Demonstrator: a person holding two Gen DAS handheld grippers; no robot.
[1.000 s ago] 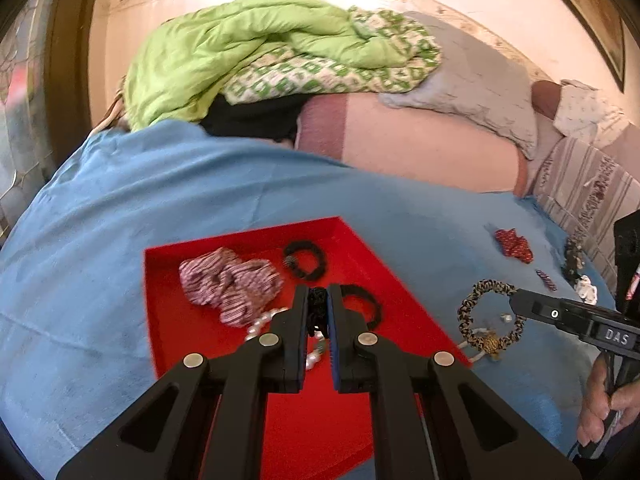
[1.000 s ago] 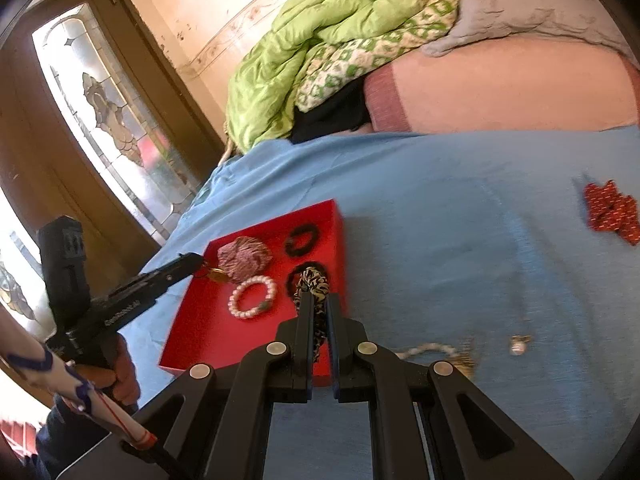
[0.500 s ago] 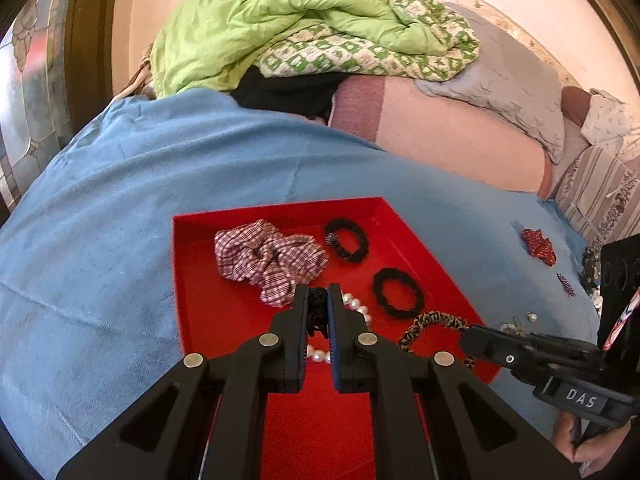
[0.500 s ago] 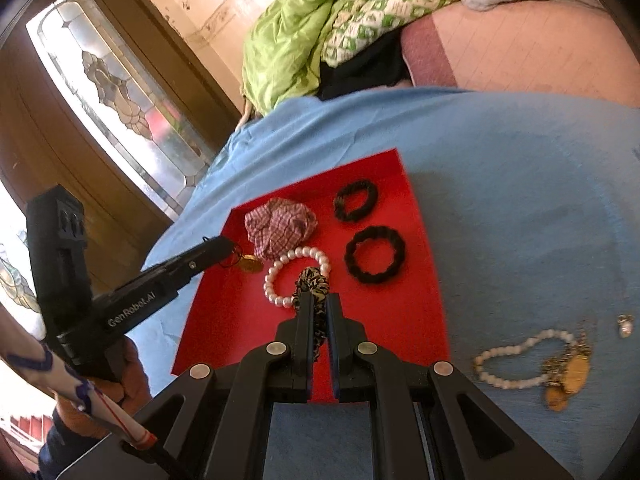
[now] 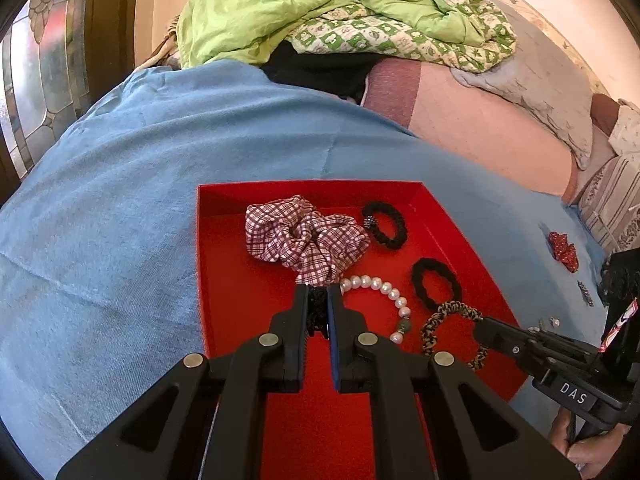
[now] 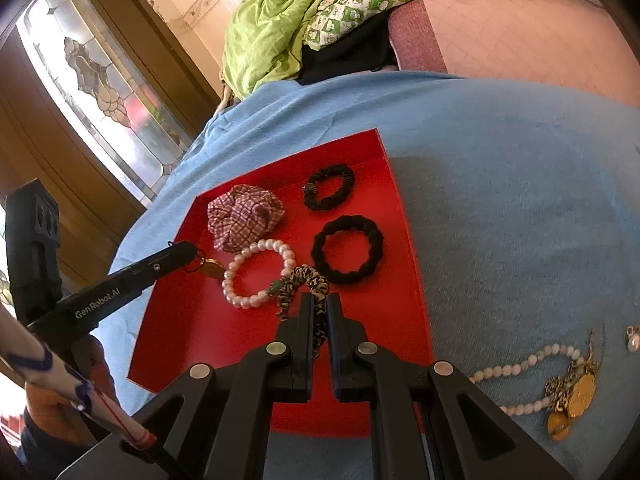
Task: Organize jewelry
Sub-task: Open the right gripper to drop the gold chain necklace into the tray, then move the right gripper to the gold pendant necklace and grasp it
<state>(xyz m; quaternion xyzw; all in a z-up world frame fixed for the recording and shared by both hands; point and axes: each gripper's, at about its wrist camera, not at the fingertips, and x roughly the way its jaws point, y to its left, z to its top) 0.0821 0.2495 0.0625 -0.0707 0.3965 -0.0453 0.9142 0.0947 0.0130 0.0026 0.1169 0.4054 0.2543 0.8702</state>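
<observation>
A red tray (image 5: 224, 280) (image 6: 192, 320) lies on the blue sheet. In it are a plaid scrunchie (image 5: 304, 236), two black hair ties (image 5: 386, 224) (image 5: 436, 284) and a pearl bracelet (image 5: 384, 290). My left gripper (image 5: 318, 292) (image 6: 188, 250) hangs low over the tray's left part, shut on a small dark ring with a gold pendant (image 6: 214, 269). My right gripper (image 6: 319, 300) (image 5: 480, 330) is shut on a leopard-print hair tie (image 6: 308, 280) (image 5: 452, 312), which droops onto the tray beside the pearl bracelet (image 6: 256, 272).
On the sheet right of the tray lie a pearl necklace with gold pendants (image 6: 560, 392), a small earring (image 6: 633, 342) and a red scrunchie (image 5: 564, 246). A green quilt (image 5: 320, 8) and pillows are piled at the bed's far end. A stained-glass door (image 6: 96, 80) stands left.
Both grippers have come down and in over the tray. The right one carried the leopard hair tie from the tray's near edge to beside the pearl bracelet. Both stayed shut.
</observation>
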